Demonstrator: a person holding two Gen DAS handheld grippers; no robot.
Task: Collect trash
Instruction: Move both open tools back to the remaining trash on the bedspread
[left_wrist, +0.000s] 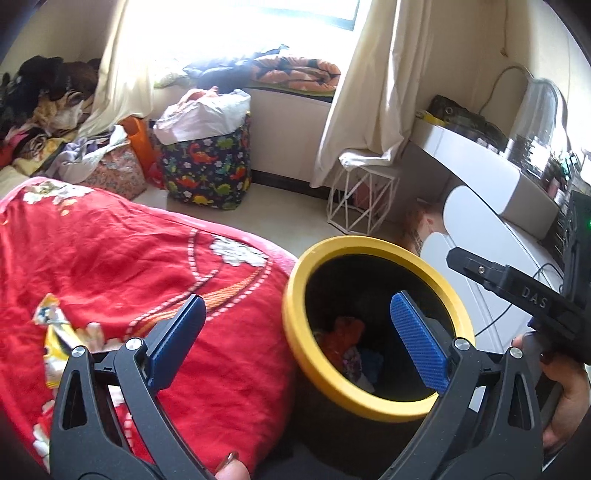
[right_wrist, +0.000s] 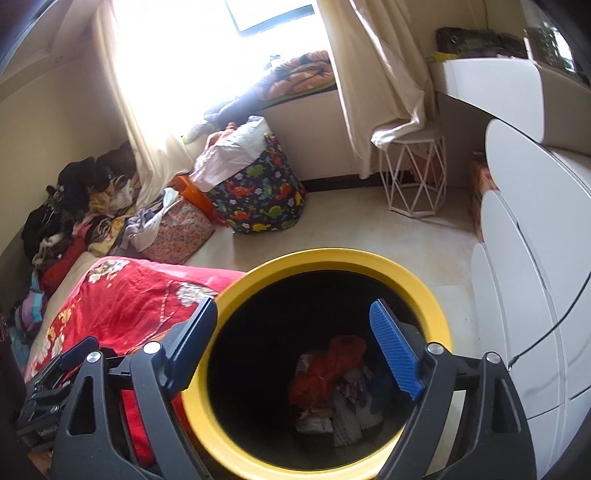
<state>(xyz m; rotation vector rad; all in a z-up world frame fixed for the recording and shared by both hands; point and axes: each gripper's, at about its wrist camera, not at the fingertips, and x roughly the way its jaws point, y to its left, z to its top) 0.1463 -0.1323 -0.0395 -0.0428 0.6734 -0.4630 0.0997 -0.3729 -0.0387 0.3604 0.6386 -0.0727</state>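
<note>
Reading "DAS" on right gripper (left_wrist: 532, 291), yellow-rimmed bin (left_wrist: 295, 295) beside

The bin (right_wrist: 424, 291) has a smooth, matt yellow plastic rim and dark inside. The blanket (left_wrist: 122, 266) is soft red cloth. The pads (right_wrist: 395, 350) are ribbed blue plastic on matt black arms. The drawers (right_wrist: 524, 229) are smooth white.

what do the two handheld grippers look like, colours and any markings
Both match: the left gripper and right gripper have black plastic frames with triangular cut-outs, silver pivot bolts, and two blue ribbed fingers. In the left wrist view, the right gripper's black body carries raised letters reading DAS. No sleeve shows on the hand holding it.
</note>
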